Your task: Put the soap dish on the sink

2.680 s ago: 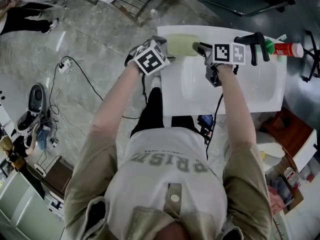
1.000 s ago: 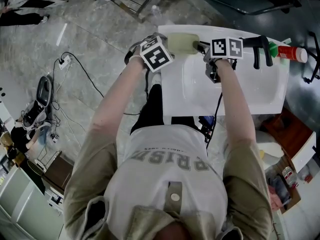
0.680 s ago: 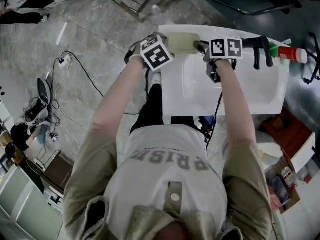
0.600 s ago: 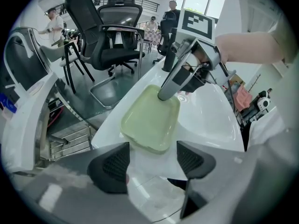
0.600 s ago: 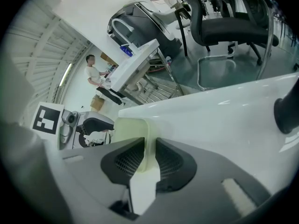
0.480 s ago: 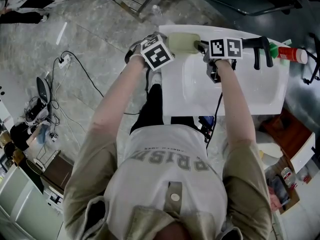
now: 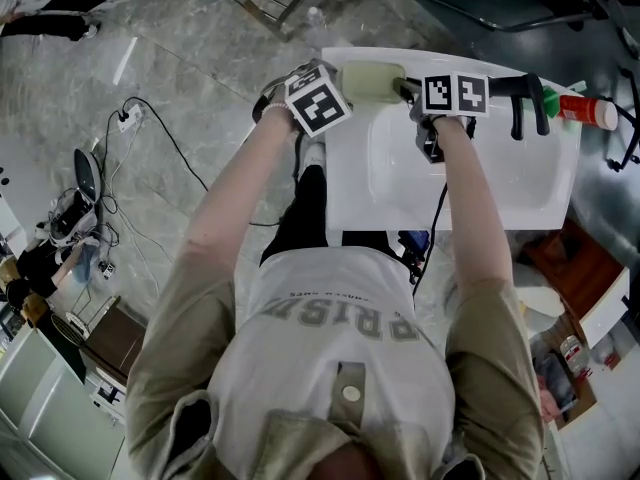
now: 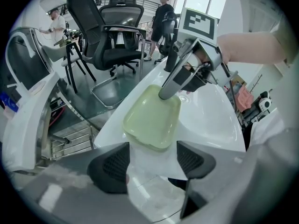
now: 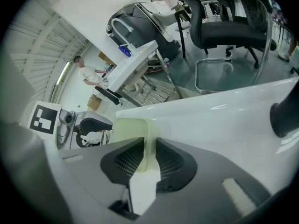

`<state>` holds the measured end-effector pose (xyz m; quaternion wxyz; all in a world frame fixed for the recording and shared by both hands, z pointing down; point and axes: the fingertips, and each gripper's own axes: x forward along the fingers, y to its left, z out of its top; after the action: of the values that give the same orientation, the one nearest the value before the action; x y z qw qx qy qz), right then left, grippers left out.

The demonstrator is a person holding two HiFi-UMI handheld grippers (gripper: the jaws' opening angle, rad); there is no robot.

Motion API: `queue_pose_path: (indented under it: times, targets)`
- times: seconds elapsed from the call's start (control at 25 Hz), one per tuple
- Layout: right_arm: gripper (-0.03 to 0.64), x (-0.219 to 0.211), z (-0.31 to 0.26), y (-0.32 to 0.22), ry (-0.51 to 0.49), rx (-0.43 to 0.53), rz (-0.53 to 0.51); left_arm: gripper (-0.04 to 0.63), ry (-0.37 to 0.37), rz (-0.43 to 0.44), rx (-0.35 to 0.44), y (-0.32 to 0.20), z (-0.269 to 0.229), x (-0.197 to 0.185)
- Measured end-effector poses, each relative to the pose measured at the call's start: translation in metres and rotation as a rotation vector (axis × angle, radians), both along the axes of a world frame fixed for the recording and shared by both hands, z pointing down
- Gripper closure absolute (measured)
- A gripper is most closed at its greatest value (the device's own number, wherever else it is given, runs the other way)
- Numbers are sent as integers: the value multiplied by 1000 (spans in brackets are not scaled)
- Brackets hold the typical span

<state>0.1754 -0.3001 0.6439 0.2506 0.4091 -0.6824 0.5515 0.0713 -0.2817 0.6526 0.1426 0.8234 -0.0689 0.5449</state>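
Two edges hem the soap dish (image 7: 372,81). It sits on the back left corner of the white sink (image 7: 450,213), close to the sink's left edge with floor (image 7: 180,68) beyond it. The basin (image 7: 480,163) lies open on its other side. My right gripper (image 9: 149,160) has its fingers closed on the dish's raised rim, the pale green wall pinched between the pads. My left gripper (image 8: 152,160) hangs just short of the dish's near edge, fingers apart with nothing between them. In the head view my marker cubes cover most of both grippers. A black faucet (image 7: 520,103) stands past my right hand. Beside it is a red tube (image 7: 580,108) with a green cap, its label too small to read. My shirt (image 7: 335,318) reads PRISM.
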Motion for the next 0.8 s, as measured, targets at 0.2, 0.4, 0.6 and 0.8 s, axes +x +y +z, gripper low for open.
queue_pose_path:
  times: [0.2, 0.4, 0.6, 0.8]
  targets:
    - [531, 1, 0, -1, 22, 0, -11, 264, -6, -6, -42, 8, 6, -1]
    - [530, 3, 1, -2, 37, -1, -11, 264, -5, -3, -42, 6, 7, -1]
    - [528, 4, 0, -2, 60, 4, -24, 263, -4, 1, -24, 2, 1, -1]
    - [528, 4, 0, -2, 58, 6, -23, 264, -6, -1, -43, 6, 5, -2]
